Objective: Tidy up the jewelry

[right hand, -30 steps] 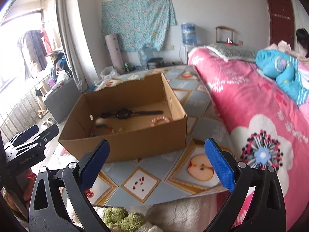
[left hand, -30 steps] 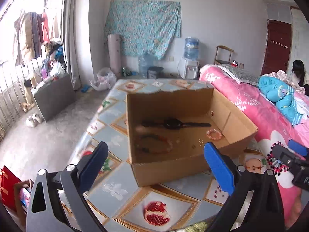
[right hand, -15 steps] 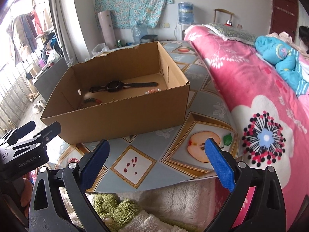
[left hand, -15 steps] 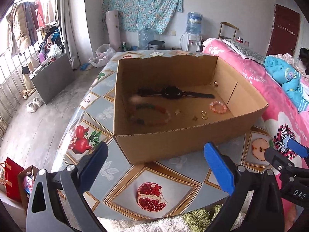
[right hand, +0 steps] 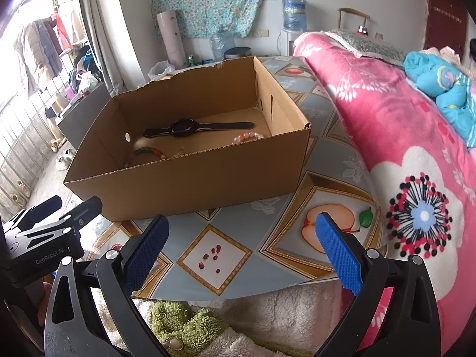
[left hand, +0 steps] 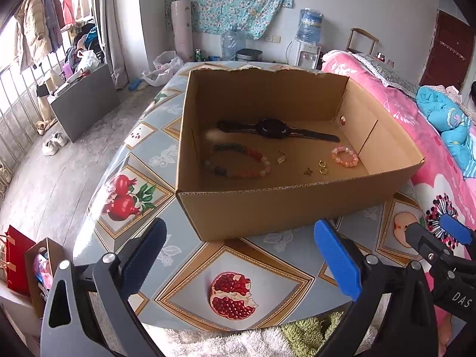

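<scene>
Both grippers are empty with fingers spread wide. The left gripper (left hand: 238, 255) and right gripper (right hand: 242, 250) hover over the near edge of the fruit-print tablecloth (left hand: 238, 267), with the cardboard box (left hand: 282, 202) straight ahead of the left fingertips and ahead-left of the right ones.

What changed over the last second: both cameras have dropped and tipped down toward the box, so it fills far more of the view and the left view now looks straight into it. The box and its contents haven't budged.

All the jewelry I can see is on the box floor, well beyond the fingertips:
- black wristwatch (left hand: 272, 129) laid flat along the far side
- multicolour bead bracelet (left hand: 238, 160) nearer, toward the left finger's side
- small pink bead bracelet (left hand: 345, 156) toward the right finger's side
- a pair of gold rings (left hand: 322, 166) and a couple of tiny gold bits (left hand: 281, 158) between the two bracelets

Nothing jewelry-like shows on the cloth outside the box. So this fits either everything having been collected and the hands settling, or a lean-in to rearrange or pick out pieces. Can't tell which from here.
</scene>
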A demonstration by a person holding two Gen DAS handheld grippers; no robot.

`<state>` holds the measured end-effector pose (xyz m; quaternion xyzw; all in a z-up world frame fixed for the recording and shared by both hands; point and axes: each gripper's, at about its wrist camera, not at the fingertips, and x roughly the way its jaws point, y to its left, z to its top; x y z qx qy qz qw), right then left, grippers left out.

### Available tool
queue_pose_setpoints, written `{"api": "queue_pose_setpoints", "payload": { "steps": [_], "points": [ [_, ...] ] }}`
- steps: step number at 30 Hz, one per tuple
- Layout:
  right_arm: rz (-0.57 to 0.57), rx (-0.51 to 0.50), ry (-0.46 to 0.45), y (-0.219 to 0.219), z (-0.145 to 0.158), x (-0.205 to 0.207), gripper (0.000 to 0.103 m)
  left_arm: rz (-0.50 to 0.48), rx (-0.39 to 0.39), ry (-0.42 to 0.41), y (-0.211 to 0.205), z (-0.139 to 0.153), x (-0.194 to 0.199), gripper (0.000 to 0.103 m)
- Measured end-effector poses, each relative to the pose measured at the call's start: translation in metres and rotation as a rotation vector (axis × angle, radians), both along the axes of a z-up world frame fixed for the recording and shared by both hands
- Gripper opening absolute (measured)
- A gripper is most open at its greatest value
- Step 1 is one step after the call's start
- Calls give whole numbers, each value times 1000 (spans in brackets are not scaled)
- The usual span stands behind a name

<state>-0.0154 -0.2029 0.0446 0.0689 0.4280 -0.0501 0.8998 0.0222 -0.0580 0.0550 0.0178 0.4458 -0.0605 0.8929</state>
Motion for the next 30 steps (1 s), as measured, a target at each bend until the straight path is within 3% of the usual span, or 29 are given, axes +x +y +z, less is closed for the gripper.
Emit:
{"api": "queue_pose_setpoints", "payload": {
  "steps": [14,30],
  "points": [
    [-10,14,28,-3,-5,9,95,26,6,62,3,-11,7,98],
    [14,-37,1,3,5,14,95,48,24,48,5,-9,10,98]
  ]
}}
